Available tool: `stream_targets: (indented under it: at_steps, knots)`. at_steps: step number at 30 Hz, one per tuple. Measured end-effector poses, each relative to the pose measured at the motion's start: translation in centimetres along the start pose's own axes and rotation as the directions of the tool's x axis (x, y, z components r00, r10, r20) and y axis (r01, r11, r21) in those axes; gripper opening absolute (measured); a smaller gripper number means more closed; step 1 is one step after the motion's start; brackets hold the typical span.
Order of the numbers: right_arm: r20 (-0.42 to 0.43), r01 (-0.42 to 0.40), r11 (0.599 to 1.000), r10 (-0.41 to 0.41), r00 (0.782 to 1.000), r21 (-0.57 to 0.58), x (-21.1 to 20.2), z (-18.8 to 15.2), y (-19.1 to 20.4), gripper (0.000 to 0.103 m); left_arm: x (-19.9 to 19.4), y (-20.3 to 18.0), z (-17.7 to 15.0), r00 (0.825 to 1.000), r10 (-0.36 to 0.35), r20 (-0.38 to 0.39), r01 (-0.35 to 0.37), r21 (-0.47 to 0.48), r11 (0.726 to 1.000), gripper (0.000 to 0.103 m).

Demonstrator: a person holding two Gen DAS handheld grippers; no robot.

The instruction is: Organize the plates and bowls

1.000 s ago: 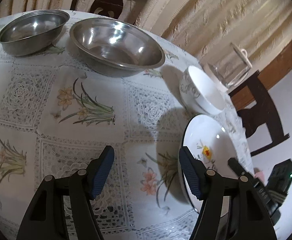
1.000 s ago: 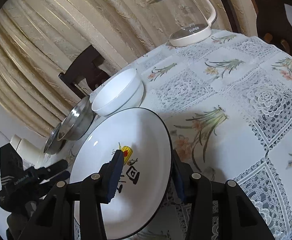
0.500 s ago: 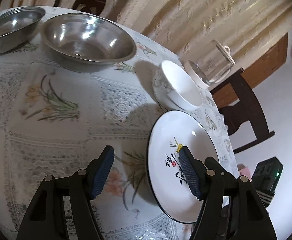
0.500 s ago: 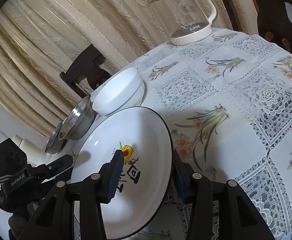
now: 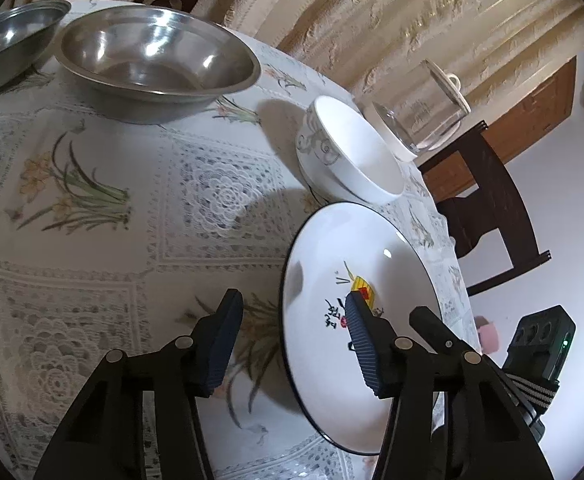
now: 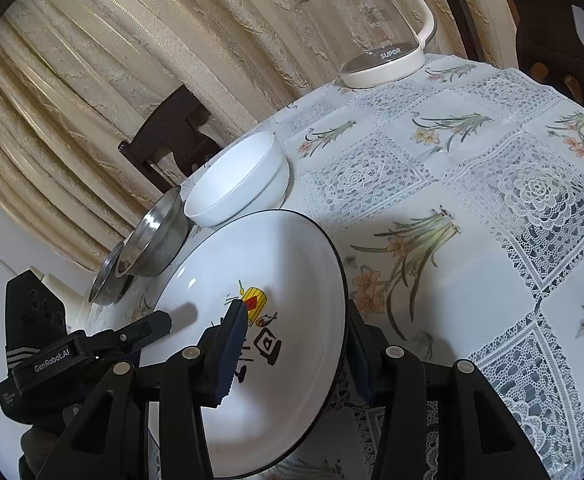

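In the left wrist view, two steel bowls [image 5: 156,60] sit upper left, a white bowl [image 5: 352,152] right of centre, and the plate [image 5: 356,320] lower right. The left gripper [image 5: 292,340] gapes wide, straddling the plate's near rim without closing. In the right wrist view, the right gripper [image 6: 296,344] pinches the plate's [image 6: 276,264] edge at lower centre.

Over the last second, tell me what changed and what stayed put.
The left gripper swung right toward the plate; its jaws, still open, now straddle the plate's near edge, one finger over the face. Nothing was newly gripped or released. The right gripper stays shut on the plate, lifted and tilted as before. The white bowl, both steel bowls and the kettle have not moved.
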State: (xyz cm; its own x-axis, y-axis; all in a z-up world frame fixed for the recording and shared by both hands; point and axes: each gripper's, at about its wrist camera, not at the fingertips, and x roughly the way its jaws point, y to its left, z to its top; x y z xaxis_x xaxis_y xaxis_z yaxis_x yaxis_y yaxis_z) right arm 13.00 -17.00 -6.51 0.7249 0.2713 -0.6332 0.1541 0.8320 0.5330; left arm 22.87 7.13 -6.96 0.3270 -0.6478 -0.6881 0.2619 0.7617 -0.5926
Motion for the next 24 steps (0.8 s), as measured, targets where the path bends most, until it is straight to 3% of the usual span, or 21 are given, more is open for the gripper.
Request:
stream_targets:
  at_steps: [6, 10, 24]
  knots:
    - [0.017, 0.009, 1.000, -0.008, 1.000, -0.027, -0.2, -0.1, 0.4, 0.051, 0.5, -1.0, -0.1, 1.000, -0.024, 0.000, 0.024, 0.042, 0.999, 0.052]
    - [0.041, 0.038, 0.996, -0.035, 0.999, -0.081, -0.3, -0.3, 1.2, 0.051, 0.6, -1.8, -0.5, 1.000, 0.020, 0.021, -0.022, 0.092, 0.995, 0.052]
    - [0.075, -0.016, 0.988, 0.028, 0.997, -0.156, -1.3, -0.9, 2.3, 0.050, -1.2, -1.3, -1.3, 0.997, 0.032, 0.073, -0.038, 0.088, 0.995, 0.052]
